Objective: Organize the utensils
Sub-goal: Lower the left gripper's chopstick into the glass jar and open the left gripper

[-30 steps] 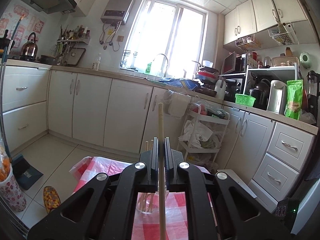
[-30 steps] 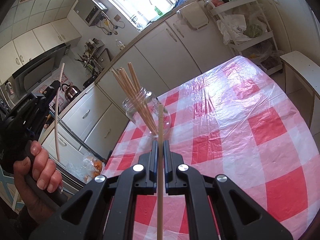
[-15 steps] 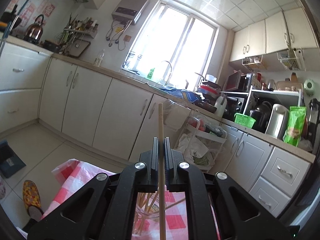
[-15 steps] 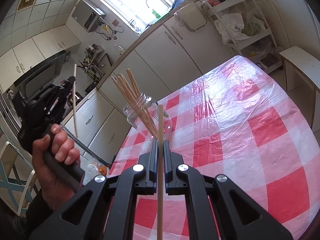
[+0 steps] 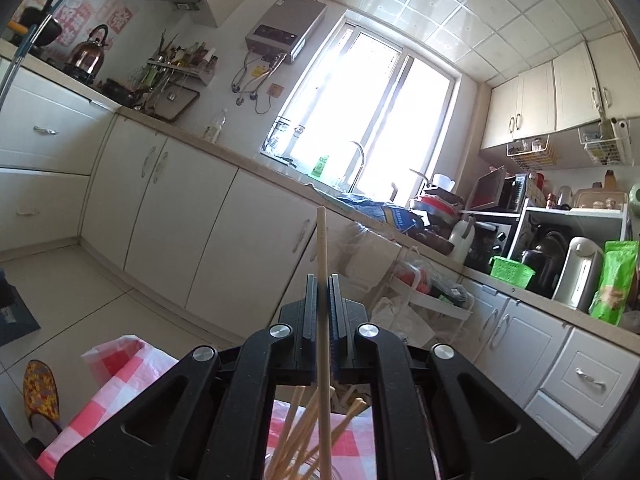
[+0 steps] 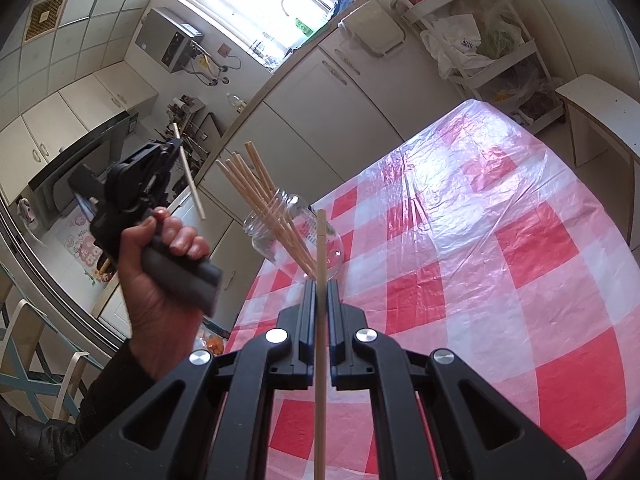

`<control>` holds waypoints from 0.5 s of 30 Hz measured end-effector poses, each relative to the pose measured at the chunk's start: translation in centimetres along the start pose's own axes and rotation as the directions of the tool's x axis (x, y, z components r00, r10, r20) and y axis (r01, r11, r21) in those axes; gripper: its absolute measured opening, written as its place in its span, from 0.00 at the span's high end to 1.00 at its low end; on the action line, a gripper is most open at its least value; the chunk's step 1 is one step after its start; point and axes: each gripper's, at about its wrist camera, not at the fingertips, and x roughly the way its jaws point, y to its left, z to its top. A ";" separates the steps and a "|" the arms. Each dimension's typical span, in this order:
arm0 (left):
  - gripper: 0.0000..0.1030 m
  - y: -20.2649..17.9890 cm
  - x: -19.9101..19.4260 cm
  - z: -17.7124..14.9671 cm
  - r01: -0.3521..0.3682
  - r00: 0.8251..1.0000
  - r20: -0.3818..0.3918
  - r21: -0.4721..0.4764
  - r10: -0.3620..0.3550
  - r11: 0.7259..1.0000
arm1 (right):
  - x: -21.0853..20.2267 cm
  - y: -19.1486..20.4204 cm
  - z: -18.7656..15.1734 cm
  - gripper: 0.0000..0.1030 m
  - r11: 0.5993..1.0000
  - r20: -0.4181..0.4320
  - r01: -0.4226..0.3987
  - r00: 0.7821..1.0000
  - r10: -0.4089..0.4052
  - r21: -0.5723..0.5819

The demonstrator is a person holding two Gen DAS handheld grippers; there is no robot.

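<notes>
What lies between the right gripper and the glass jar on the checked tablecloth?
In the right wrist view, only bare tablecloth separates the right gripper from the glass jar; its clamped chopstick points across that stretch.

Chopsticks (image 6: 276, 216) stand in jar (image 6: 296, 236) on table (image 6: 500, 240).

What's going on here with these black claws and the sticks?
A person is sorting chopsticks into a glass jar on a checked table. Each hand holds a claw, and each claw is shut on one chopstick. The left claw hovers beside the jar with its chopstick, not yet dropped in. The right claw holds its own chopstick nearer the camera. Several chopsticks already lean in the jar.
</notes>
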 end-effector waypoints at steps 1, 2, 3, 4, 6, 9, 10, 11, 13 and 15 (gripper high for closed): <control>0.95 0.0 0.6 -0.4 -0.008 1.000 -0.001 0.011 0.008 1.000 | 0.1 -0.1 0.0 0.94 1.000 -0.002 -0.001 1.000 0.001 0.004; 0.95 0.0 1.1 -0.9 -0.014 1.000 -0.002 0.017 0.014 1.000 | 0.1 -0.2 0.0 0.94 1.000 -0.005 -0.003 1.000 0.003 0.008; 0.95 0.1 1.5 -1.2 -0.021 1.000 -0.001 0.021 0.021 1.000 | 0.2 -0.3 0.0 0.94 1.000 -0.007 -0.006 1.000 0.006 0.014; 0.95 0.0 1.7 -1.5 -0.028 1.000 0.004 0.028 0.028 0.999 | 0.2 -0.3 0.0 0.94 1.000 -0.009 -0.008 1.000 0.009 0.017; 0.95 0.0 2.0 -2.0 -0.043 0.999 0.019 0.045 0.042 0.998 | 0.3 -0.4 0.1 0.94 1.000 -0.013 -0.012 1.000 0.012 0.025; 0.95 -0.1 2.2 -2.3 -0.061 0.997 0.049 0.066 0.058 0.996 | 0.6 -0.6 0.0 0.94 0.998 -0.028 -0.026 0.999 0.027 0.048; 0.95 -0.3 2.2 -2.5 -0.065 0.996 0.060 0.075 0.061 0.995 | 0.8 -0.7 0.0 0.94 0.998 -0.032 -0.029 0.999 0.031 0.055; 0.95 -0.4 2.2 -2.6 -0.068 0.996 0.069 0.085 0.063 0.994 | 0.8 -0.8 0.0 0.94 0.998 -0.036 -0.032 0.999 0.034 0.061; 0.95 -0.9 1.9 -2.9 -0.072 0.995 0.083 0.110 0.063 0.991 | 0.9 -0.8 0.0 0.94 0.997 -0.038 -0.035 0.999 0.037 0.066; 0.95 -1.4 1.6 -3.4 -0.075 0.993 0.099 0.136 0.062 0.988 | 0.8 -0.8 0.0 0.94 0.997 -0.033 -0.035 0.999 0.038 0.066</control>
